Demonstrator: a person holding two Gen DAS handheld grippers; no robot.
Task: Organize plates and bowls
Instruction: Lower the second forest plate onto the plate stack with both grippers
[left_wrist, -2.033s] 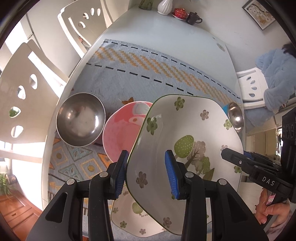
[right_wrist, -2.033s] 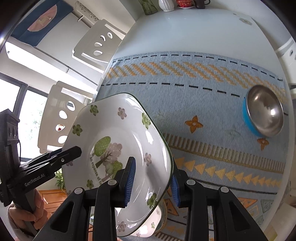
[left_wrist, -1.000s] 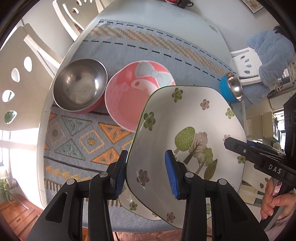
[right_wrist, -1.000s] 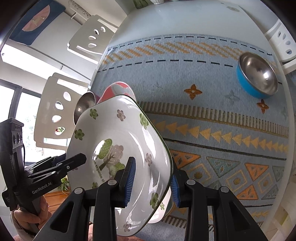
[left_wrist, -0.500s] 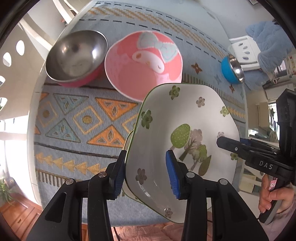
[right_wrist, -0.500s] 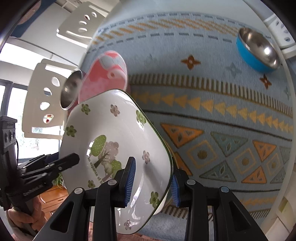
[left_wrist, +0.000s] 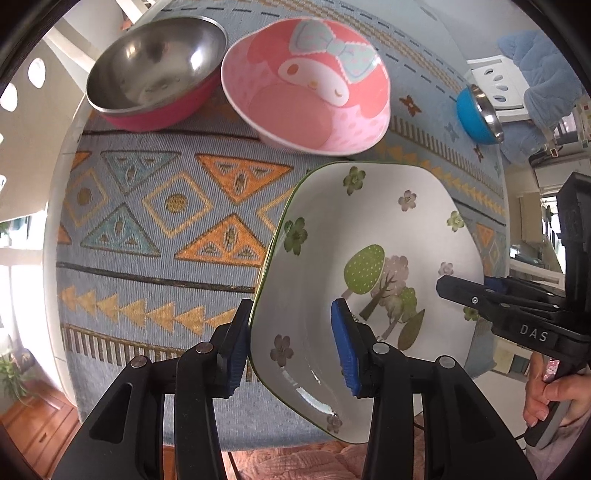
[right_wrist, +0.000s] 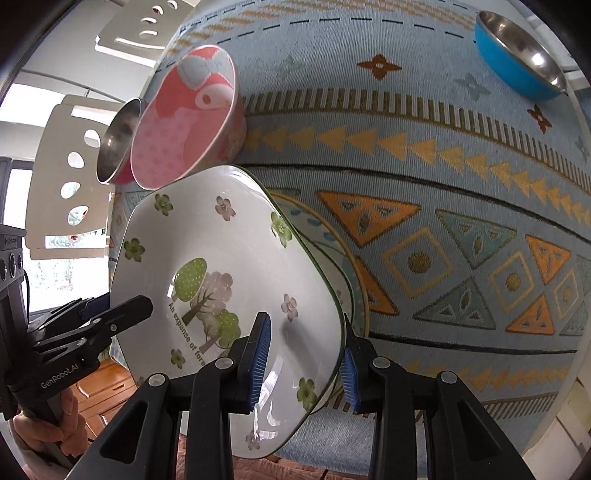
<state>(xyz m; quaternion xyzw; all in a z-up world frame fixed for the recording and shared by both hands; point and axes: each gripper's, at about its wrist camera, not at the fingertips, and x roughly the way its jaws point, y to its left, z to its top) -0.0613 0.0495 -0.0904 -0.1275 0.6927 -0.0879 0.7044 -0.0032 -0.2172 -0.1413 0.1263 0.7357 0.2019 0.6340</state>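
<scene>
A white square plate (left_wrist: 373, 236) with green flowers and a tree print hangs tilted just above the patterned cloth. My left gripper (left_wrist: 291, 314) is shut on its near-left rim, one blue pad outside and one inside. My right gripper (right_wrist: 304, 325) is shut on the opposite rim of the same plate (right_wrist: 221, 251). Each gripper shows in the other's view: the right gripper (left_wrist: 461, 291) and the left gripper (right_wrist: 129, 306). Under the held plate lies a round plate (right_wrist: 332, 236) with an orange rim, mostly hidden.
A pink cartoon bowl (left_wrist: 306, 85) and a steel bowl with a pink outside (left_wrist: 155, 62) stand side by side at the far left. A blue steel bowl (right_wrist: 517, 55) sits at the far right. The blue patterned cloth (left_wrist: 147, 221) ends close to my fingers. White chairs (right_wrist: 74, 166) stand beyond.
Both grippers have sunk toward the cloth with the floral plate between them. The bowls and the cloth pattern look larger and closer. The grip on both rims is unchanged.
</scene>
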